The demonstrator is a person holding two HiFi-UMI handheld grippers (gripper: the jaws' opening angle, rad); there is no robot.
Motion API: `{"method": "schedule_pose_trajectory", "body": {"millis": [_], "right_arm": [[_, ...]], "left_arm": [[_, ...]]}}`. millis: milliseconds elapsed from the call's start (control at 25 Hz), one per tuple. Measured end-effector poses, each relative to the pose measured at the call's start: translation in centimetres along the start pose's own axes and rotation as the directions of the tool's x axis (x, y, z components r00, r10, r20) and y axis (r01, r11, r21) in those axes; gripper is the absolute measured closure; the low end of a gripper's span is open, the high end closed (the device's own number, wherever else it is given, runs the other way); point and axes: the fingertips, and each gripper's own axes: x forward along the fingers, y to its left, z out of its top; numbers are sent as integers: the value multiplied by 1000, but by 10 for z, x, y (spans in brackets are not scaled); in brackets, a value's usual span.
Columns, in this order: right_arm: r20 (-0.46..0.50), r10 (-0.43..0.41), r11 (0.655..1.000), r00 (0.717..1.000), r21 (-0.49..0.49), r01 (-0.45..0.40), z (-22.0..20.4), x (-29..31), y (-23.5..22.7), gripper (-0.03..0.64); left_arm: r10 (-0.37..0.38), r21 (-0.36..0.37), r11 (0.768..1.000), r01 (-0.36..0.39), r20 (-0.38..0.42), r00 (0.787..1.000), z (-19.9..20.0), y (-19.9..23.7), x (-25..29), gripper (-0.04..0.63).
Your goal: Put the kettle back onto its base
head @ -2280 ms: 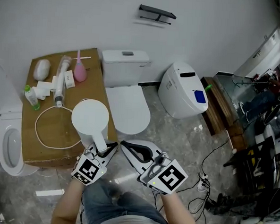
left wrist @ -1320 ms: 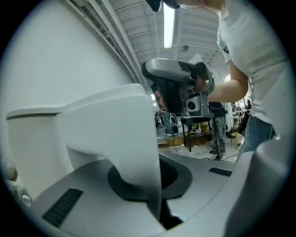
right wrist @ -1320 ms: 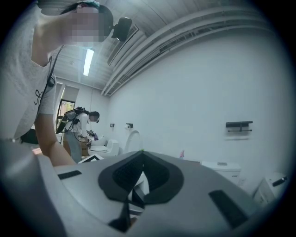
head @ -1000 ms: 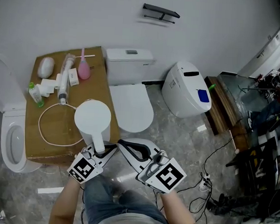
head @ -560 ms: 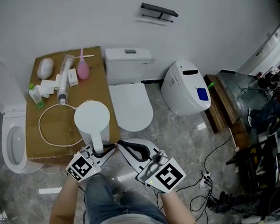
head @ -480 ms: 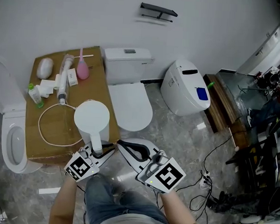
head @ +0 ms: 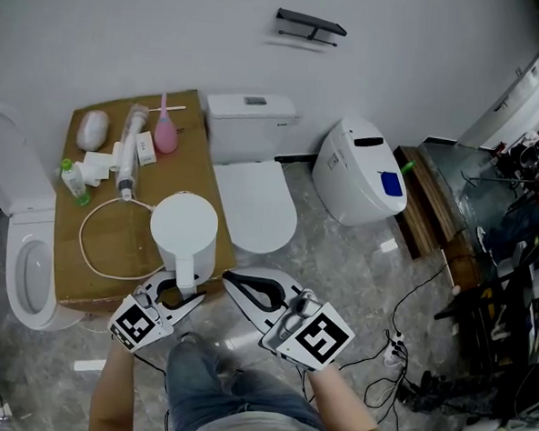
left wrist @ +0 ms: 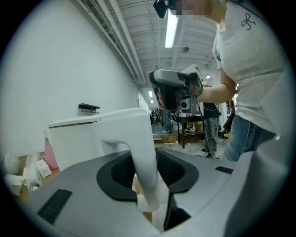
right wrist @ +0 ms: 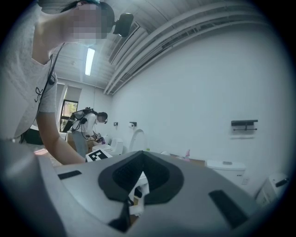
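Brown cardboard box top (head: 113, 241), smooth white cylindrical kettle (head: 184, 225), looped white cord (head: 79, 239)

A pink bottle (head: 167, 138) is parked on the cardboard box (head: 113, 237). A white toilet (head: 252, 204) is set just beside it, lid closed.

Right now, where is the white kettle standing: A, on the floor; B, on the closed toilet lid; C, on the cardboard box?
C: the kettle stands on the cardboard box, to the left of the toilet lid.
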Motion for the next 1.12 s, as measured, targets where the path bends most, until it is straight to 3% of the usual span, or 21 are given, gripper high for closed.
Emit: {"method": "schedule_pose_trajectory", "body": {"millis": [400, 720, 920, 1120], "right_arm": [[-42, 40, 999, 998, 12, -40, 2, 7, 6, 607], [-47, 66, 997, 997, 37, -64, 3, 13, 6, 608], [-37, 108, 993, 993, 43, -106, 12, 22, 13, 608], [-3, 154, 987, 988, 46, -154, 26, 29, 24, 609]], "left_arm": [[9, -44, 999, -10, -38, 999, -11, 9, -24, 440], [86, -115, 989, -89, -30, 996, -12, 16, -54, 440], [247, -162, 959, -234, 65, 967, 21, 37, -88, 496], [320, -136, 945, -299, 173, 932, 77, 35, -104, 554]]}}
